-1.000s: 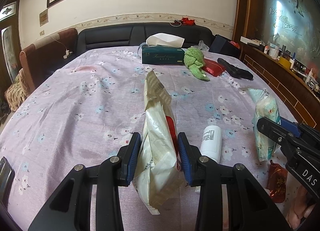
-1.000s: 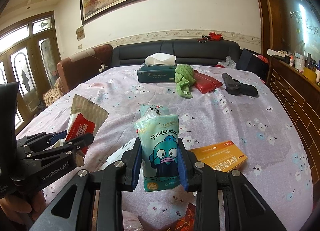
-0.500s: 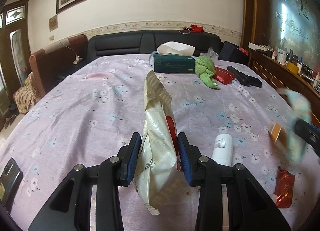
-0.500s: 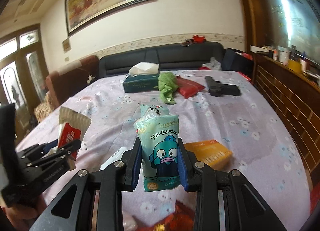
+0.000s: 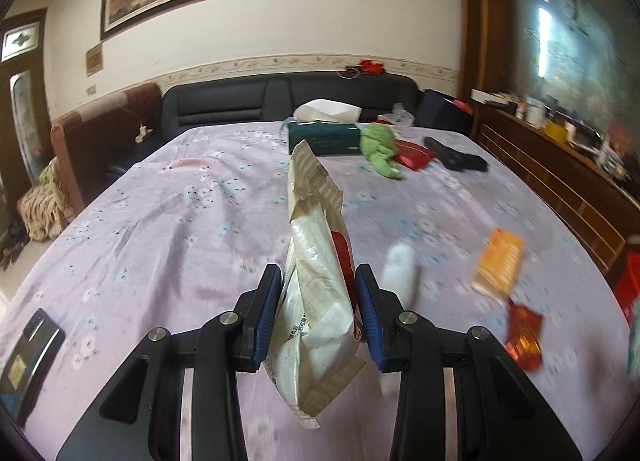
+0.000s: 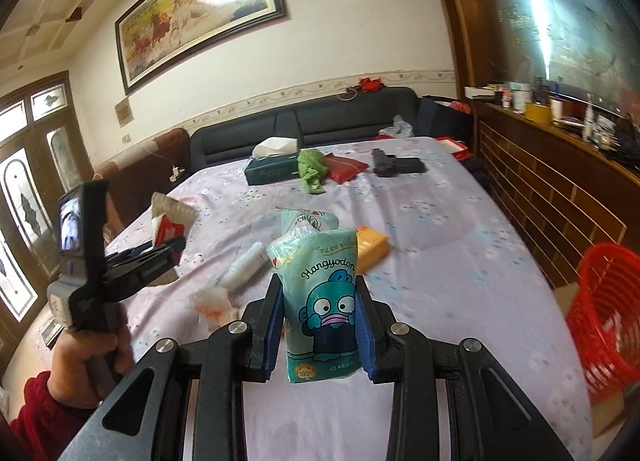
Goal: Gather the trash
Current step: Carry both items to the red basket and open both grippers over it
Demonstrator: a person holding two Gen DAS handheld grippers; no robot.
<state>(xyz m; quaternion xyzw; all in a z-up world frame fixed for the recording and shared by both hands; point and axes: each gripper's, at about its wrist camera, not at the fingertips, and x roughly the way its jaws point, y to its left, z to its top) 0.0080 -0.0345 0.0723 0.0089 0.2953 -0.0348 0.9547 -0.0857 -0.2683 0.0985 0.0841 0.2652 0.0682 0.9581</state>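
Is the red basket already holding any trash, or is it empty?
Cannot tell. The red basket stands beside the table at the right edge of the right wrist view, and its slatted wall and the frame edge hide the inside.

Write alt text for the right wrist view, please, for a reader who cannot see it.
The right gripper clamps a teal tissue pack above a lilac floral tablecloth. A red basket stands at right; the left gripper holds a crumpled wrapper at left.

Both grippers have gone up higher above the bed (image 6: 440,261). The right gripper (image 6: 319,327) has turned (a red basket (image 6: 608,313) now shows beside the bed).
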